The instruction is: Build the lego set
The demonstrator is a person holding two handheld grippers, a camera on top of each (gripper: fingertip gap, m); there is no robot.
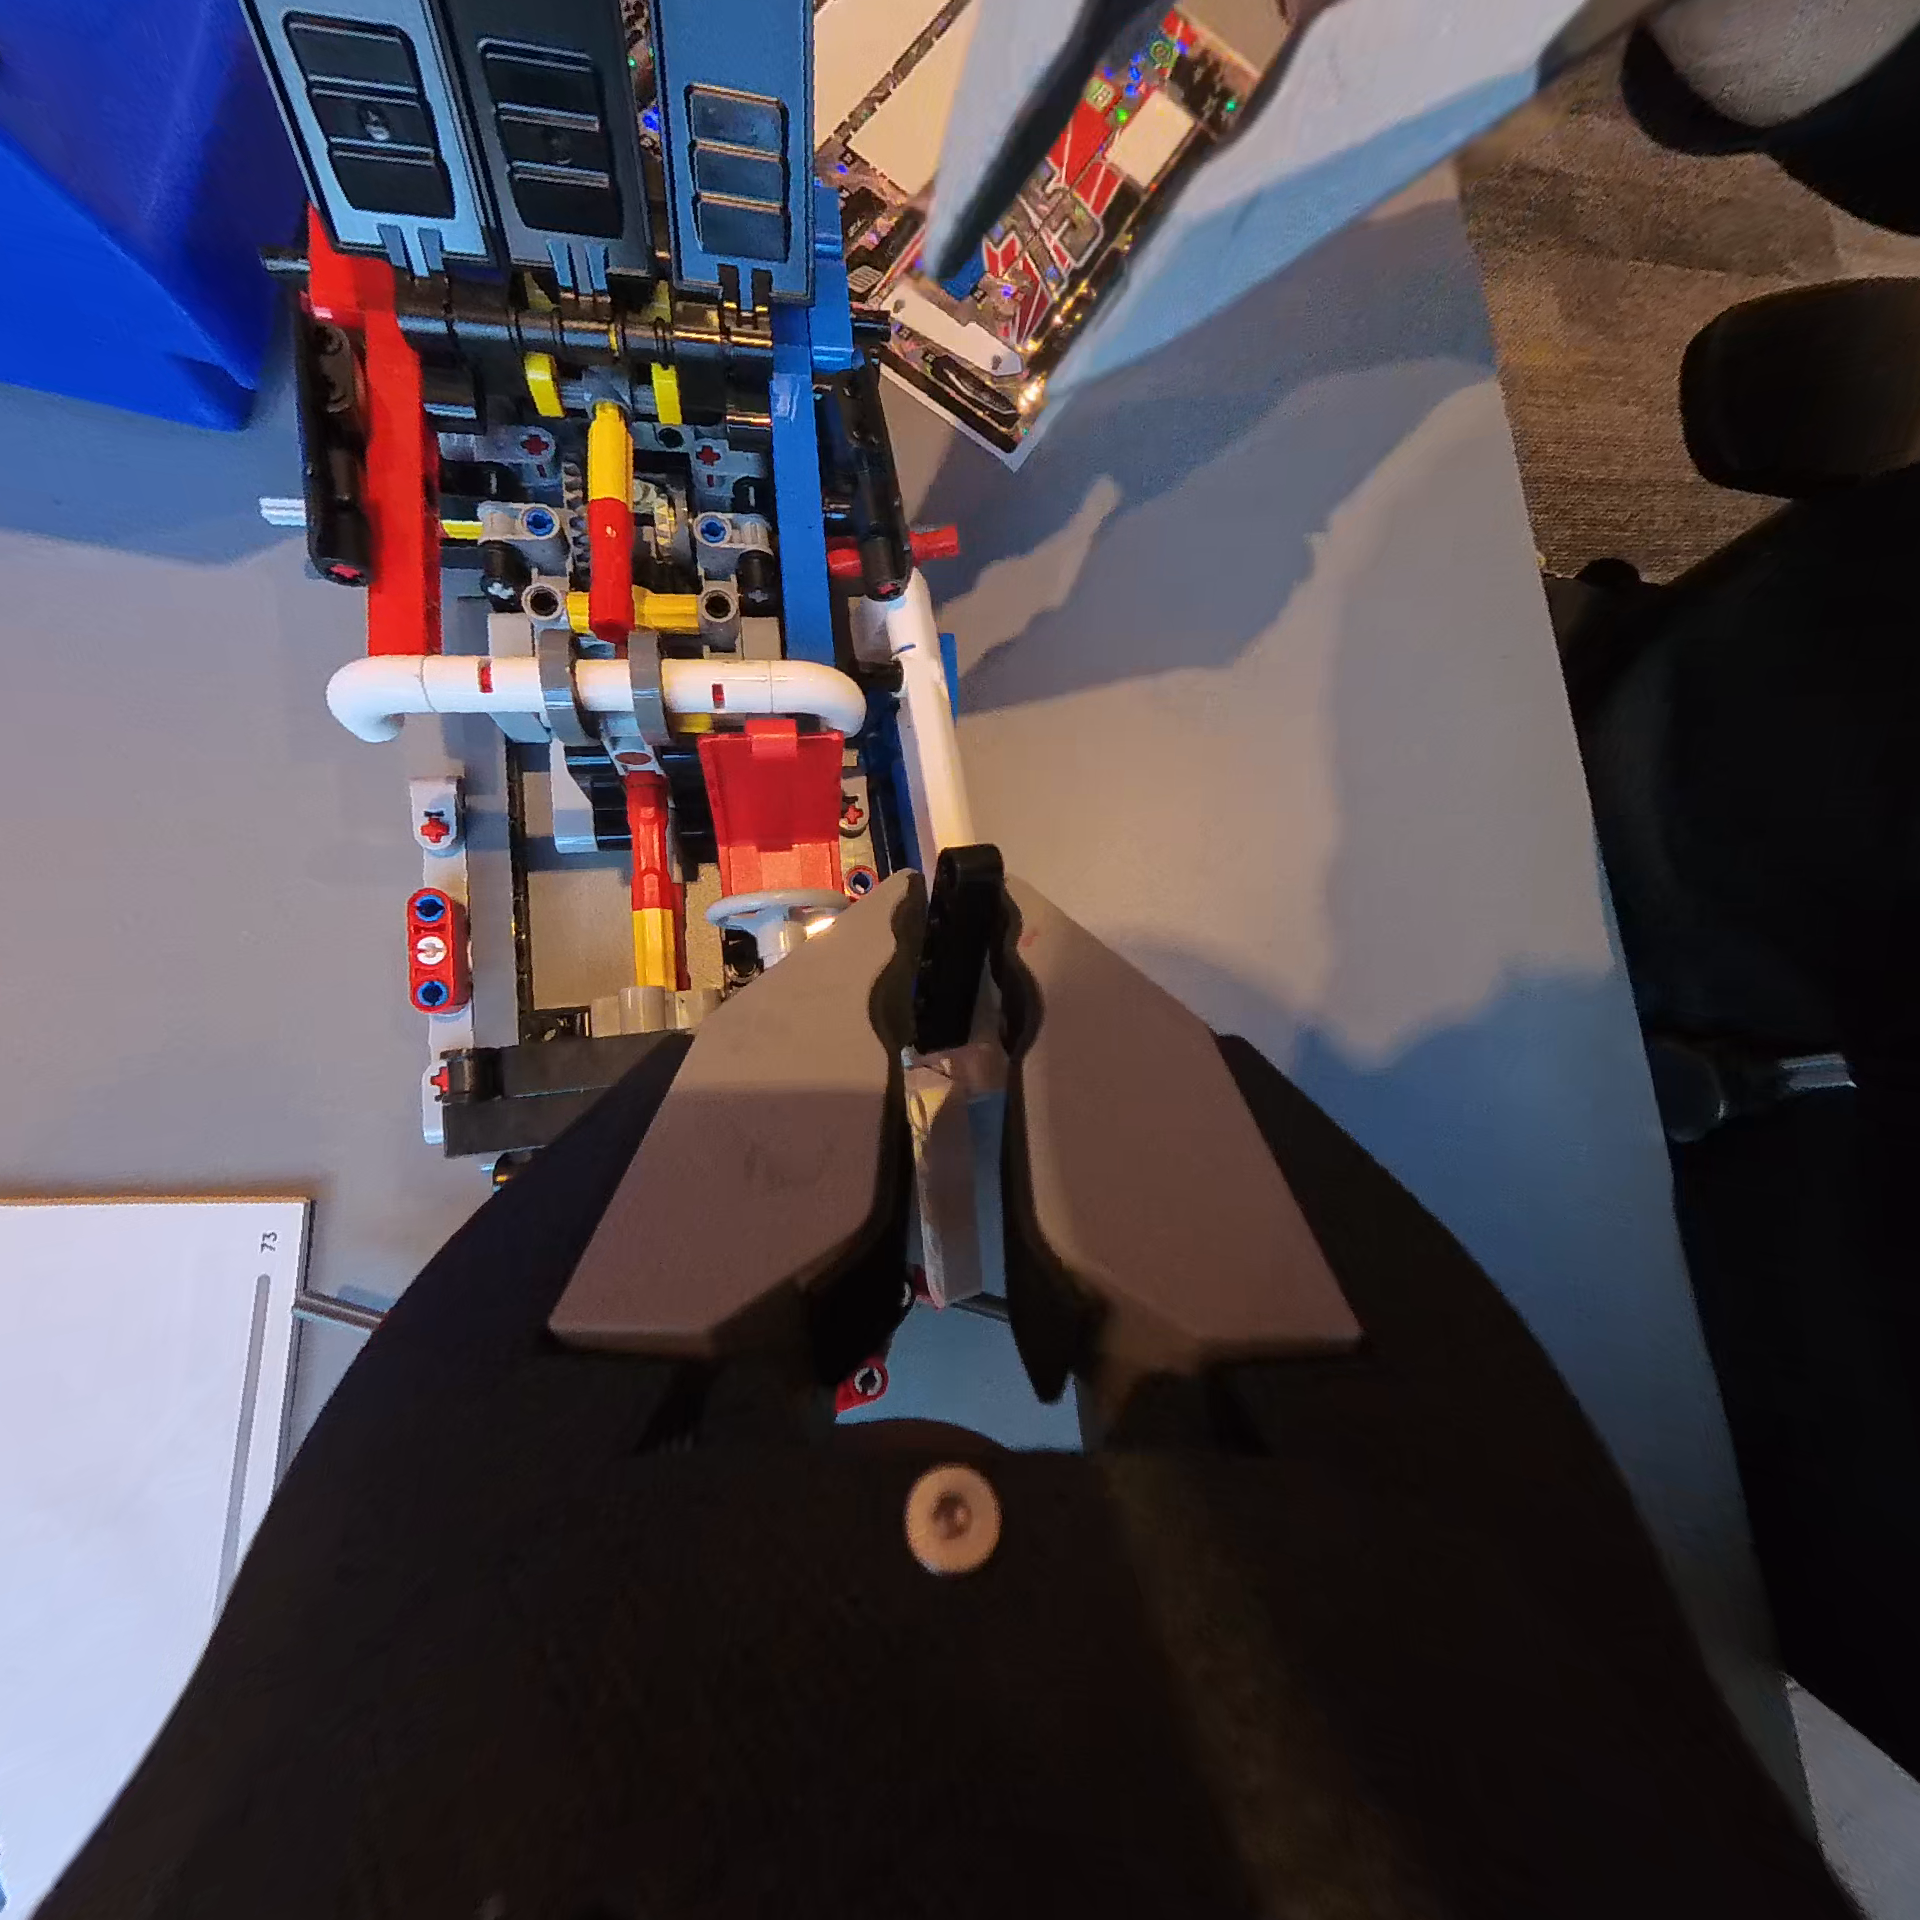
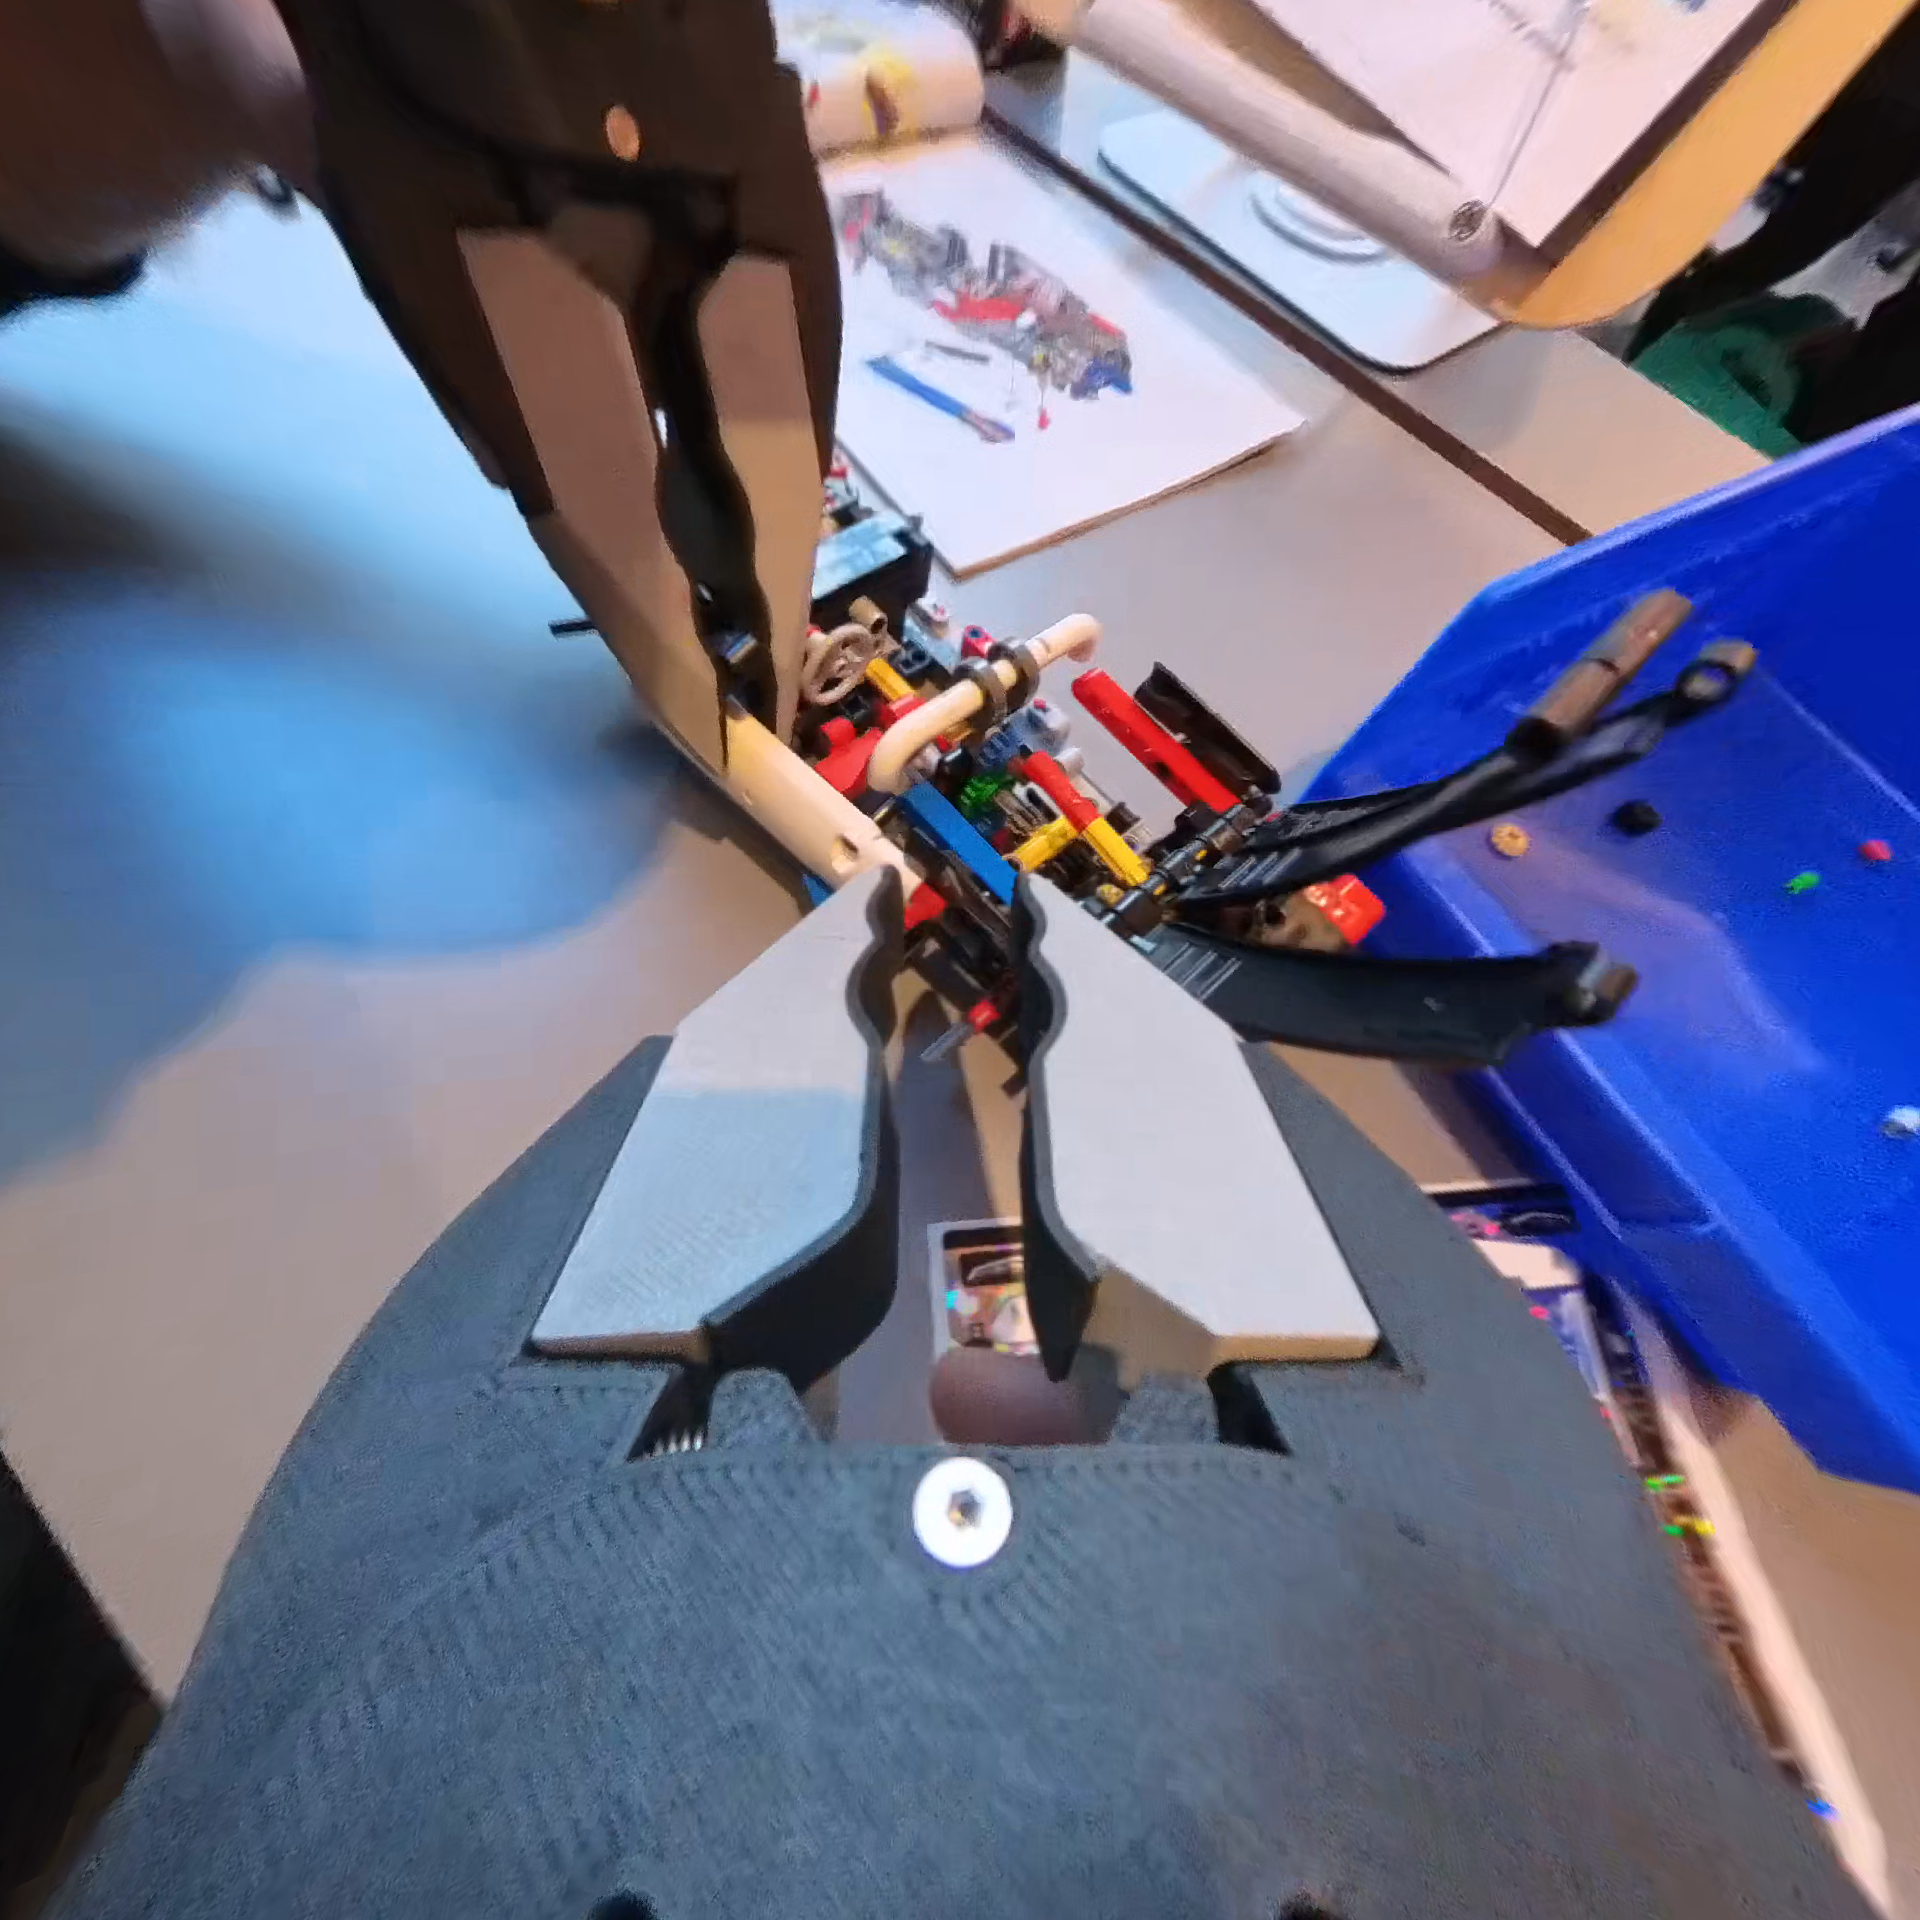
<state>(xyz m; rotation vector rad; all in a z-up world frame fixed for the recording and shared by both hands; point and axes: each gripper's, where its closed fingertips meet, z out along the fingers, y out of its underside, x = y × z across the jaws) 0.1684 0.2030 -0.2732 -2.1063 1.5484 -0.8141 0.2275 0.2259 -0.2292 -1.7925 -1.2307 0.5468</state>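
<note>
left gripper [image 1: 961,914] clenched on a short black lego beam [image 1: 956,951], frame centre, just beside the half-built multicolour lego vehicle [image 1: 623,623] on the grey table [image 1: 1247,831]. right gripper [image 2: 951,899] released, fingers apart at the vehicle's end, blue plastic bin [image 2: 1714,935] at right.

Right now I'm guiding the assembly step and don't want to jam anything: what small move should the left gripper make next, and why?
Probably ease the left gripper down a touch, seating the black beam it grips against the model's side by the white tube. The right gripper is open at the model's rear and holds nothing.
</note>
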